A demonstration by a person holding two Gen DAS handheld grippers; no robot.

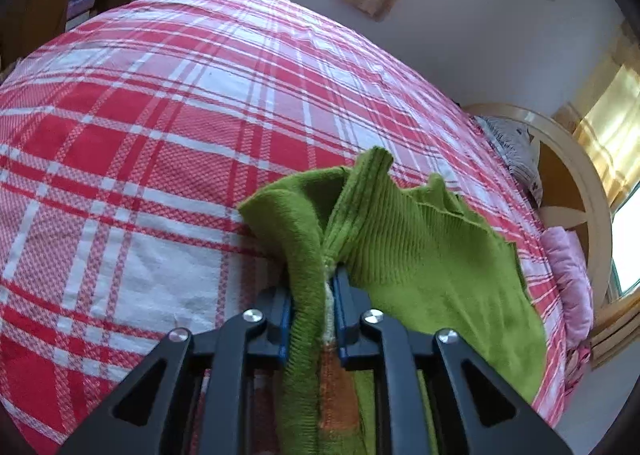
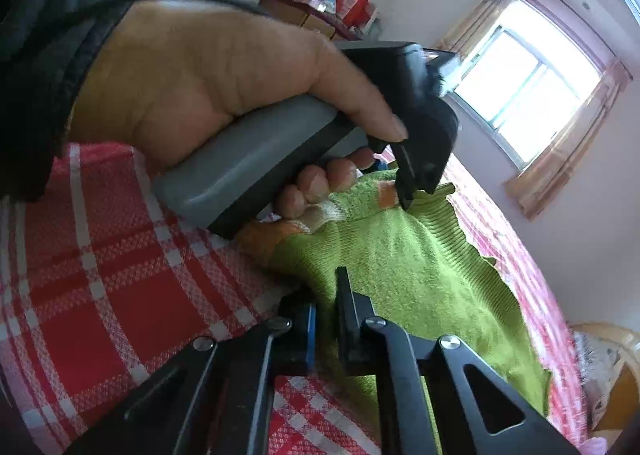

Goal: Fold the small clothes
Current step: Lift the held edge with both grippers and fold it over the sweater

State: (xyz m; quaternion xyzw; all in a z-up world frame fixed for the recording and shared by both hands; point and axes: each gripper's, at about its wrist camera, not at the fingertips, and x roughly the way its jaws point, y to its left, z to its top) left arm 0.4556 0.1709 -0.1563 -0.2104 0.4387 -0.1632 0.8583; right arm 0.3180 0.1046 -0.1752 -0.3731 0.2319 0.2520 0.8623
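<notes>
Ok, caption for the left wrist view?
Left gripper shut on a bunched green knit garment, above a red plaid bedspread.

Black fingers (image 1: 348,295) with blue pads, dark sleeve (image 2: 44,55).

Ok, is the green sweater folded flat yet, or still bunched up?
Still bunched. The sweater rises in ridges off the bedspread, with its edge pinched in the left claw.

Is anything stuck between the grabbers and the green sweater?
No. Both grabbers already pinch the sweater: the left gripper on a bunched edge, the right gripper on another. Nothing visible sits between.
</notes>
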